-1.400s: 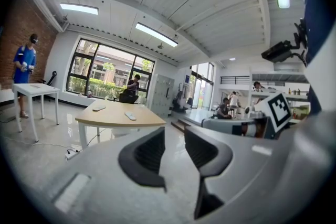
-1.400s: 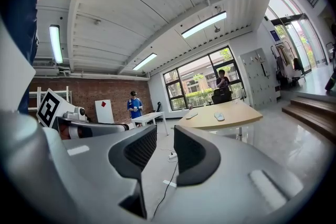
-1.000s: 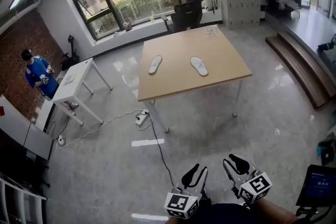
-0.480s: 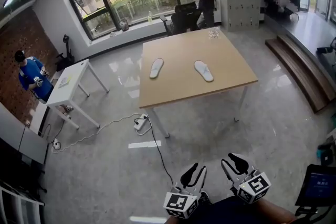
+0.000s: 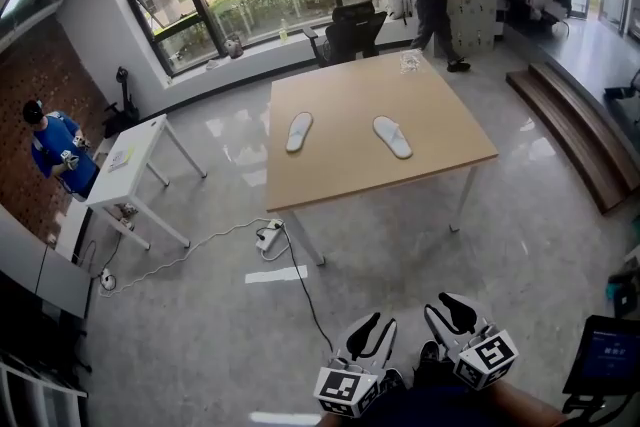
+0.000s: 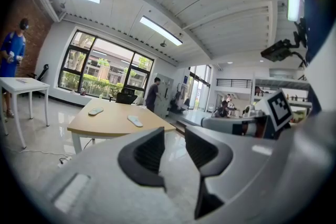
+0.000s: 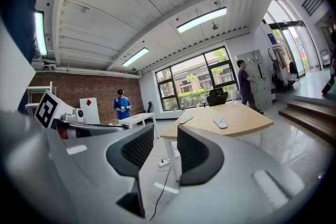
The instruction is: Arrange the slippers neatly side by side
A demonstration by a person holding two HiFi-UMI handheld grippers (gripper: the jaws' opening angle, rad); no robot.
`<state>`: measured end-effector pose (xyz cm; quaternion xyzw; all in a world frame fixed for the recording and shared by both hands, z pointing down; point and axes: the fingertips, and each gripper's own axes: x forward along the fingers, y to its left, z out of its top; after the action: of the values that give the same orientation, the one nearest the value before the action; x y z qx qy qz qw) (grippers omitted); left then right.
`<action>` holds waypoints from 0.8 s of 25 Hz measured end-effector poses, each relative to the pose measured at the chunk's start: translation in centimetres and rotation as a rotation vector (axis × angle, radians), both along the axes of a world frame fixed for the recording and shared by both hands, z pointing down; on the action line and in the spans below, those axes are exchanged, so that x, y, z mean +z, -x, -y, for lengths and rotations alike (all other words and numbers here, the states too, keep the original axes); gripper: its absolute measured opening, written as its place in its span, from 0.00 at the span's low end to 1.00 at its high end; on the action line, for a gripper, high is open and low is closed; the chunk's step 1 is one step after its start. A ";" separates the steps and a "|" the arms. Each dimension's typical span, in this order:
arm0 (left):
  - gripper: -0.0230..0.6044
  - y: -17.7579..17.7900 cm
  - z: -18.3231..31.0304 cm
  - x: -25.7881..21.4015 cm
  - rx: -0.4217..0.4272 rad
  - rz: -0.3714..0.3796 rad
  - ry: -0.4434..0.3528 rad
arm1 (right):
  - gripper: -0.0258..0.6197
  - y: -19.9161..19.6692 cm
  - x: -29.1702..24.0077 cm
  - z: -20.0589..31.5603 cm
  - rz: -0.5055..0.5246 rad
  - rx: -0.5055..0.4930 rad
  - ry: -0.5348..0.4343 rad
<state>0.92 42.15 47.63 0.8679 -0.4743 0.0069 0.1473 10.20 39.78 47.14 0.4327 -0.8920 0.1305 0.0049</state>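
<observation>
— Gripping anything, either pair of fingers?

— No. The left gripper (image 5: pixel 378 325) holds its fingers (image 6: pixel 144 152) a little apart, and only floor shows through the narrow gap. The right gripper (image 5: pixel 445 307) stands wider. Its jaws have just been opening, and nothing sits between them either.

— And the slippers?

— Both lie well ahead of the fingertips, out on the wooden table (image 5: pixel 340 180). One white slipper (image 5: pixel 298 131) is ahead and off to the left of the left gripper's fingers. The second slipper (image 5: pixel 392 136) is roughly straight ahead of those fingers, a little left of where the right gripper's fingers point. The two are well apart from each other and lean toward one another at their far ends.

— What lies between the fingers and the table?

— Grey floor, with a power strip (image 5: pixel 270 235) near the table's front leg and its cable trailing back toward the fingers.
</observation>
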 end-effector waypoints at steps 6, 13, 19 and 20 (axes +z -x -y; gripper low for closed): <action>0.23 0.4 1.9 0.2 -0.018 0.012 0.016 | 0.27 0.5 0.6 2.0 0.024 -0.018 0.029; 0.23 -0.1 6.4 -0.3 -0.057 0.020 0.031 | 0.27 0.2 0.3 7.2 0.049 -0.047 0.013; 0.23 -0.6 12.0 0.5 -0.101 0.031 0.028 | 0.27 -0.6 0.7 13.2 0.043 -0.078 0.011; 0.23 -1.0 12.9 0.4 -0.101 0.027 0.026 | 0.27 -0.8 0.6 14.1 0.044 -0.082 0.012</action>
<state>1.88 29.29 47.99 0.8407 -0.5193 0.0174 0.1522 11.01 25.66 47.78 0.3930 -0.9080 0.1451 -0.0069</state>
